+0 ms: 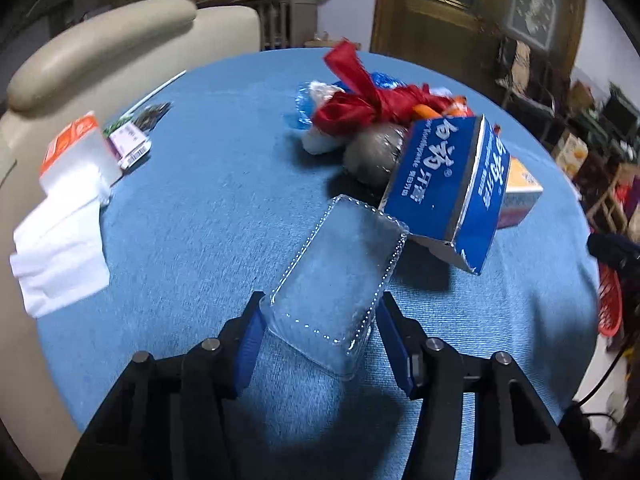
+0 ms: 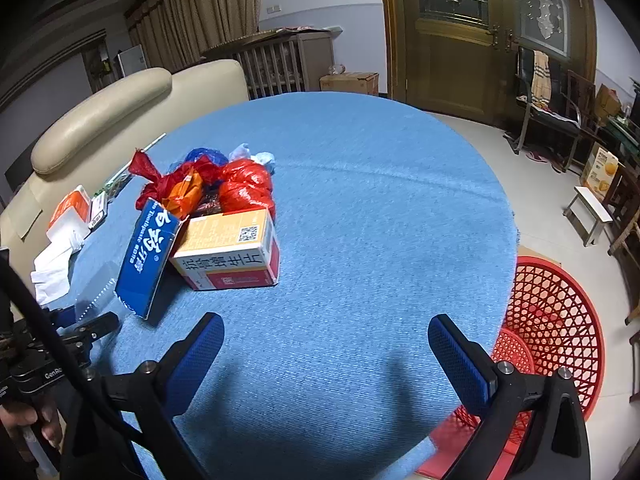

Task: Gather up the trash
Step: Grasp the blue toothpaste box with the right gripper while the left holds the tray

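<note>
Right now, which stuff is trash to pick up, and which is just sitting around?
Trash job:
clear tray in the left claw
blue box
orange box
red bags
tissues
red basket on the floor, likely the bin

Just around:
sofa
chair
stool
door

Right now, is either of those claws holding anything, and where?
The left gripper clamps the clear plastic tray across its near end, pads on its two long sides. The right gripper is open, holding nothing.
</note>
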The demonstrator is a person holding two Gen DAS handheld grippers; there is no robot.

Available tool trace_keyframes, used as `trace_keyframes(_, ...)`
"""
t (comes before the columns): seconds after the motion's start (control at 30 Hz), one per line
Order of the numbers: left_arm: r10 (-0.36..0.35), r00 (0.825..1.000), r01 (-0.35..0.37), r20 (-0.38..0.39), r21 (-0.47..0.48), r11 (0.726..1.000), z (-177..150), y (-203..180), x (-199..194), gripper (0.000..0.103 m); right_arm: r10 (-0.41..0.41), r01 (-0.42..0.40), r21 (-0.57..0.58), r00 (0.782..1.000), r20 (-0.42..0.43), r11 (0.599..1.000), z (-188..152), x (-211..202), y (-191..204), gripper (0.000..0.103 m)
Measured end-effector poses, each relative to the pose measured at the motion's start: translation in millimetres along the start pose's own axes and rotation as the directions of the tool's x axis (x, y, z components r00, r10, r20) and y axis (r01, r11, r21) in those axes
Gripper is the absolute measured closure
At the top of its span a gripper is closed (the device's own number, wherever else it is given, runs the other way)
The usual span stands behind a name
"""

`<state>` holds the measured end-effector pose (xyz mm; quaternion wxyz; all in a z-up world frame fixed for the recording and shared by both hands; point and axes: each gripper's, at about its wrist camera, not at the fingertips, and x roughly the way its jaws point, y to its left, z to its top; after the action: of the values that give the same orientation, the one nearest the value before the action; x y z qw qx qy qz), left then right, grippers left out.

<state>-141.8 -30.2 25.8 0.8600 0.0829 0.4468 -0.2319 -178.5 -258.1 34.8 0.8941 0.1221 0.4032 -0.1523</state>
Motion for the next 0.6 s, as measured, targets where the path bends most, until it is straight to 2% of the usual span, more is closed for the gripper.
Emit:
trace_keyframes(0.07, -0.004, 1.0, 0.005, 0.022, -0.026, 1.0, -3.3, 4.1, -6.7, 0.047, -0.009, 0.009, -0.021, 1.0, 0.006, 1.0, 0.6, 2.7, 4.9, 0.0)
trace_keyframes(0.33, 0.1, 0.993, -0.094, 0.055, -0.105, 0.99, -14.2, 24.1, -27.3, 0.047, 0.06, -0.06, -0.05, 0.998, 0.006, 0.997, 6.6, 3.8, 32.4, 0.0)
trace_keyframes(0.43, 0.118, 0.991, -0.109, 0.065, -0.134, 0.985, -15.0, 33.2, -30.9, 0.047, 0.13, -0.13, -0.063, 0.991, 0.002, 0.99, 14.7, 3.4, 52.0, 0.0)
trace_keyframes(0.53, 0.12, 0.99, -0.108, 0.072, -0.152, 0.982, -12.0, 38.6, -32.8, 0.047, 0.254, -0.254, 0.001, 0.966, -0.046, 0.967, 22.9, 13.6, 67.0, 0.0)
trace_keyframes(0.6, 0.121, 0.99, -0.108, 0.077, -0.157, 0.982, -13.2, 39.3, -35.5, 0.047, 0.302, -0.298, 0.058, 0.949, -0.089, 0.953, 25.6, 27.0, 74.5, 0.0)
